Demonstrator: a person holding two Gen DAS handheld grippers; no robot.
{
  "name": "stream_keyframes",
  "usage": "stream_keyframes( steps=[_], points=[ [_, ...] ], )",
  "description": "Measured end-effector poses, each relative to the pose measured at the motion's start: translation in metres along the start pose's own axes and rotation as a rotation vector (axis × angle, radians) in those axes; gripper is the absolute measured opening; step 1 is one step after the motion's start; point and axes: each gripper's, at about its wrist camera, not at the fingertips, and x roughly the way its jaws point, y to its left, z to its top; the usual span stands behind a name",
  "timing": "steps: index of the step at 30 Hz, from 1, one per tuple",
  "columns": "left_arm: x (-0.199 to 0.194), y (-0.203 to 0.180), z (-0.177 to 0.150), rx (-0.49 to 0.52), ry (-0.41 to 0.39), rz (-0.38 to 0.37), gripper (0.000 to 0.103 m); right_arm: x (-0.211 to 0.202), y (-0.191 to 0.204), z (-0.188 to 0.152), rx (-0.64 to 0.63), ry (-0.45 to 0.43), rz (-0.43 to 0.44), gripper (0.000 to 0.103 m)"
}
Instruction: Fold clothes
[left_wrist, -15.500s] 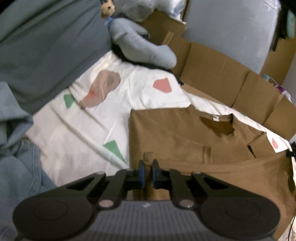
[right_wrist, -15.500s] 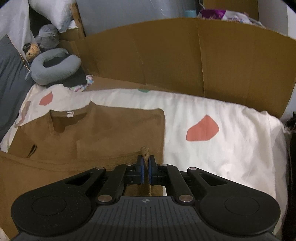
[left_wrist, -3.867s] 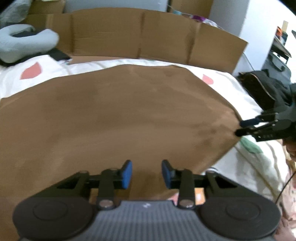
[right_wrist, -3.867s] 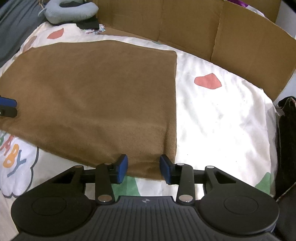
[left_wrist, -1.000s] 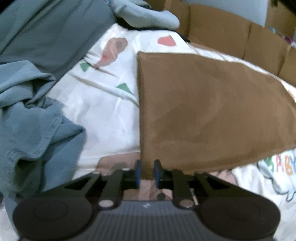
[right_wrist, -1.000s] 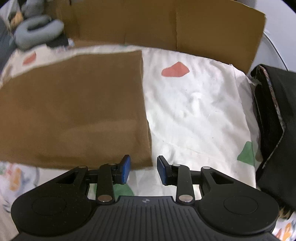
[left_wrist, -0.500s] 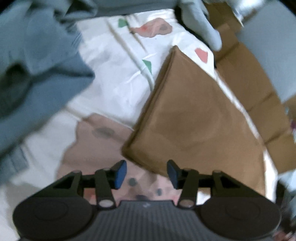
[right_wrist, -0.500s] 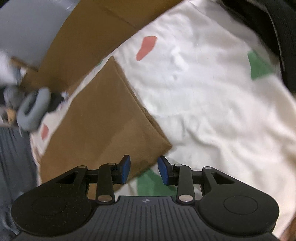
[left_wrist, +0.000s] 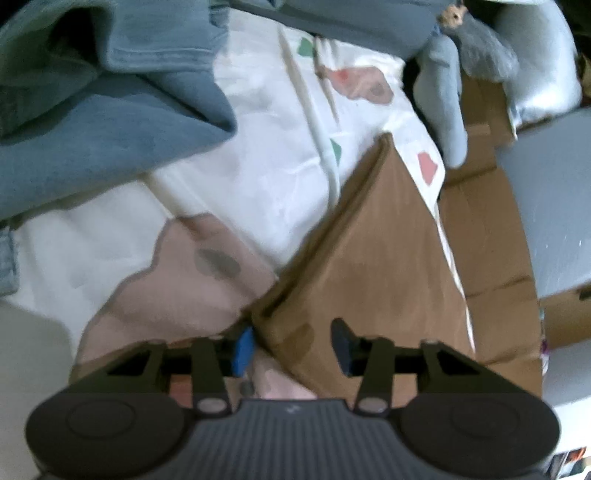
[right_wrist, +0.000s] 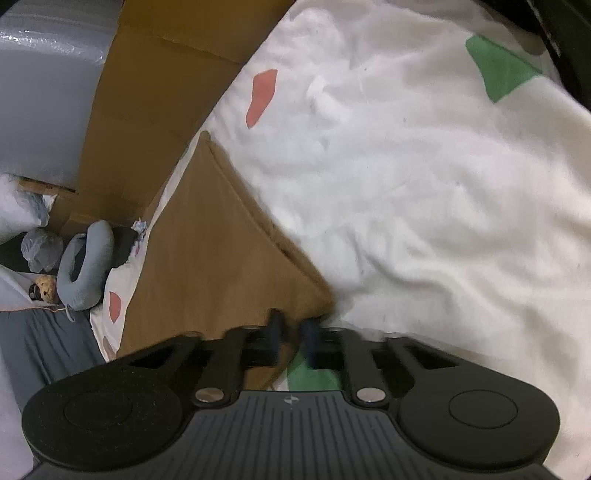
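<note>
Brown shirt (left_wrist: 373, 258) had no readable label; left hand-held gripper (left_wrist: 293, 345) gaped around its corner, right hand-held gripper (right_wrist: 293, 338) nearly pinched together at another.

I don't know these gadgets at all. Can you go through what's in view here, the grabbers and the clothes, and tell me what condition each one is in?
Left gripper: open, its fingers astride the near corner of the brown garment.
Right gripper: nearly shut at another corner; grip unclear.
Brown garment: folded, lying flat in layers.
Blue garment: crumpled, unfolded.
Printed sheet: spread out, wrinkled.
Grey neck pillow: curled, lying beside the sheet.
</note>
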Motion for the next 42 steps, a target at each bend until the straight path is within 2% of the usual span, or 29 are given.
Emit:
stream_keyframes(
  steps=[1, 2, 4, 5, 8, 9, 10, 11, 15, 20, 21, 23, 24, 25, 30, 34, 38, 42],
  points=[
    [-0.001, 0.001, 0.001, -0.001, 0.000, -0.012, 0.016, -0.003, 0.001, 0.001, 0.001, -0.009, 0.022, 0.003],
    [-0.003, 0.001, 0.002, 0.006, 0.006, -0.027, 0.013, -0.006, 0.001, 0.001, 0.003, -0.019, 0.046, 0.002],
    [-0.006, 0.001, 0.002, 0.029, 0.016, -0.042, 0.013, -0.009, 0.002, 0.002, 0.001, -0.022, 0.072, 0.002],
    [-0.008, 0.002, 0.002, 0.030, 0.019, -0.043, 0.014, -0.010, 0.003, 0.002, -0.006, -0.020, 0.077, 0.002],
    [-0.006, 0.008, 0.000, 0.000, 0.012, -0.045, 0.029, -0.006, -0.001, 0.001, 0.005, -0.001, 0.061, 0.007],
    [-0.005, 0.009, -0.001, -0.005, 0.010, -0.046, 0.035, -0.004, -0.004, 0.001, 0.015, 0.003, 0.054, 0.014],
    [-0.003, 0.010, -0.002, -0.009, 0.010, -0.051, 0.036, -0.002, -0.006, 0.000, 0.021, 0.003, 0.057, 0.023],
    [-0.002, 0.011, -0.002, -0.013, 0.012, -0.057, 0.037, 0.000, -0.007, -0.001, 0.026, 0.002, 0.062, 0.041],
    [0.003, 0.013, -0.004, -0.008, 0.010, -0.085, 0.041, 0.009, -0.009, -0.005, 0.043, 0.001, 0.089, 0.044],
    [0.008, 0.018, -0.003, -0.015, 0.002, -0.124, 0.040, 0.016, -0.012, -0.001, 0.075, -0.020, 0.107, 0.038],
    [0.008, 0.019, -0.003, -0.018, 0.002, -0.128, 0.039, 0.016, -0.013, 0.000, 0.081, -0.022, 0.107, 0.032],
    [0.008, 0.021, -0.004, -0.039, -0.001, -0.124, 0.029, 0.016, -0.010, 0.002, 0.070, -0.025, 0.100, 0.009],
    [0.008, 0.022, -0.004, -0.046, 0.004, -0.119, 0.018, 0.014, -0.008, 0.004, 0.060, -0.027, 0.099, 0.005],
    [0.008, 0.023, -0.003, -0.053, 0.009, -0.114, 0.009, 0.013, -0.006, 0.005, 0.050, -0.029, 0.097, 0.005],
    [-0.003, 0.017, 0.000, -0.056, 0.010, -0.113, 0.006, 0.005, 0.004, 0.011, -0.001, -0.038, 0.090, 0.001],
    [-0.013, 0.006, -0.001, -0.044, 0.004, -0.105, 0.005, -0.006, 0.004, 0.019, 0.016, -0.058, 0.082, 0.001],
    [-0.025, 0.004, -0.003, -0.102, -0.009, -0.138, 0.005, -0.014, 0.010, 0.023, -0.002, -0.060, 0.083, 0.001],
    [-0.035, 0.002, -0.010, -0.105, -0.001, -0.141, 0.005, -0.021, 0.010, 0.029, 0.003, -0.066, 0.067, 0.001]
  ],
)
